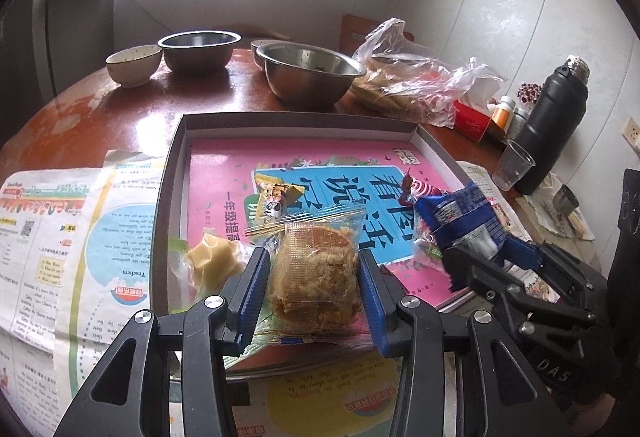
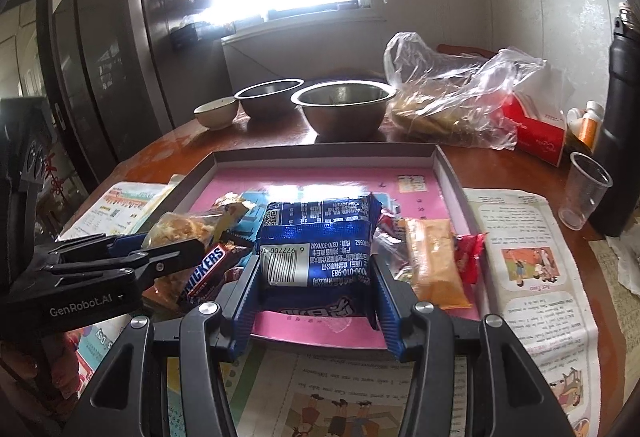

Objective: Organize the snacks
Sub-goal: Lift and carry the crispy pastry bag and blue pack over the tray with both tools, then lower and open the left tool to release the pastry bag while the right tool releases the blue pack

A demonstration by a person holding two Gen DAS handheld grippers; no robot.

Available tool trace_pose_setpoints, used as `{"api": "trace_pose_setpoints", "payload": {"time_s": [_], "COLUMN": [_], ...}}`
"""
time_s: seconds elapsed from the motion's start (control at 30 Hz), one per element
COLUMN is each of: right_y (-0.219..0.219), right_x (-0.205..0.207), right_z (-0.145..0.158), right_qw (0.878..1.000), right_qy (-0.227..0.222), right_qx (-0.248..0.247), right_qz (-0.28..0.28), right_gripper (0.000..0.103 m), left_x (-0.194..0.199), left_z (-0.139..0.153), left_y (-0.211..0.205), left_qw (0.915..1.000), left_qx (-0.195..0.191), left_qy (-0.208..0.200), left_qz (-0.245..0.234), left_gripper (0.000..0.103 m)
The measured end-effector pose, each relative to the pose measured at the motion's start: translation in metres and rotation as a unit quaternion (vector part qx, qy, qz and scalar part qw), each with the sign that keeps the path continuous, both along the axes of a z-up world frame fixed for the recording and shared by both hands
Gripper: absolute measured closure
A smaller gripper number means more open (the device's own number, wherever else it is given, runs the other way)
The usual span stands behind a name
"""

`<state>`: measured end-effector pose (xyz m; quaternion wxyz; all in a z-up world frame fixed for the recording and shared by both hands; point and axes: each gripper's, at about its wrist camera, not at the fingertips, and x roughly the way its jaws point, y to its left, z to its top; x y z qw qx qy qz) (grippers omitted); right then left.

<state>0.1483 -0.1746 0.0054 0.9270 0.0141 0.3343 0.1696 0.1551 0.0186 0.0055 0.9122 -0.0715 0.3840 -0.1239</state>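
My left gripper (image 1: 314, 269) is shut on a clear-wrapped crumbly brown pastry (image 1: 314, 273), held over the near part of a shallow grey box (image 1: 296, 119) lined with a pink booklet. My right gripper (image 2: 318, 277) is shut on a blue snack packet (image 2: 316, 237), also over the box's near edge; the same blue packet (image 1: 464, 219) shows at the right in the left wrist view. In the box lie a pale yellow candy (image 1: 210, 263), a small yellow-wrapped sweet (image 1: 276, 195), a Snickers bar (image 2: 206, 269), an orange packet (image 2: 434, 261) and a red wrapper (image 2: 468, 255).
Newspaper sheets (image 1: 72, 237) cover the round wooden table around the box. Behind it stand two steel bowls (image 1: 310, 75), a ceramic bowl (image 1: 134, 65), a plastic bag of food (image 1: 412, 85), a red tissue box (image 2: 536, 135), a clear cup (image 2: 584, 191) and a black flask (image 1: 554, 129).
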Motion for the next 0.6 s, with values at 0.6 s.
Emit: {"api": "trace_pose_setpoints", "payload": {"time_s": [0.6], "right_y": [0.019], "right_x": [0.007], "right_z": [-0.016], "right_qw": [1.000], "right_qy": [0.017], "right_qx": [-0.019], "right_qz": [0.011], "right_gripper": [0.049], "left_x": [0.002], "left_z": [-0.002], "left_y": [0.000], "left_qw": [1.0000], "left_qx": [-0.001], "left_qy": [-0.001], "left_qz": [-0.003], "left_gripper": [0.056]}}
